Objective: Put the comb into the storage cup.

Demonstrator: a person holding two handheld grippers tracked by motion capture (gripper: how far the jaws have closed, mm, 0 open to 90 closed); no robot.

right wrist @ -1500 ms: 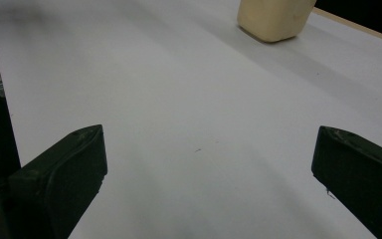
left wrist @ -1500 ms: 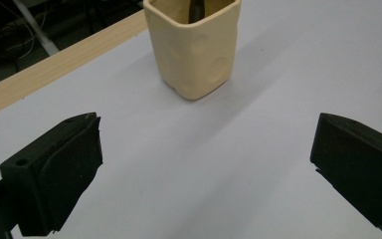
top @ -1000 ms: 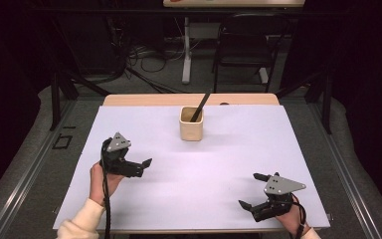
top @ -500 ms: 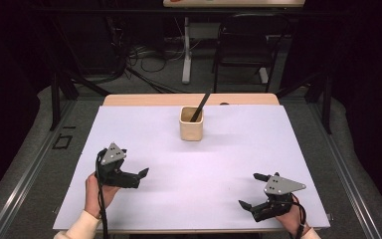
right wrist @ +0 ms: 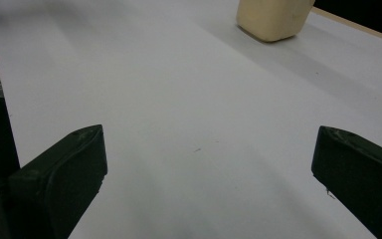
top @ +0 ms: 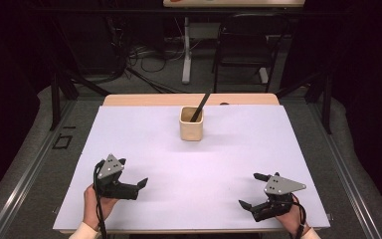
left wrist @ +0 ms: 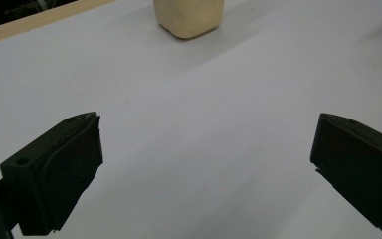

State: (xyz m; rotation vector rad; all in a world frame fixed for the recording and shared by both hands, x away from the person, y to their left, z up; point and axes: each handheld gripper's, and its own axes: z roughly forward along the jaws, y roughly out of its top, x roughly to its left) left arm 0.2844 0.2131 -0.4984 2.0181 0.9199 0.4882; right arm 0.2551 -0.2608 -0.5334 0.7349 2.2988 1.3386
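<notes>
Both the left gripper (top: 133, 173) and the right gripper (top: 253, 191) rest wide open and empty, well apart from the cup (top: 191, 124) holding what looks like a spoon (top: 199, 107).

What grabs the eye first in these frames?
The cream cup standing alone at the far middle of the white table, with a dark utensil leaning out of it. Then the two black grippers near the front edge, left gripper and right gripper, both open with nothing between the jaws.

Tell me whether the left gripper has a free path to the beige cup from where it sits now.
Probably yes. The left gripper is open and holds nothing, and bare white table cover lies between it and the beige cup with its dark utensil.
</notes>
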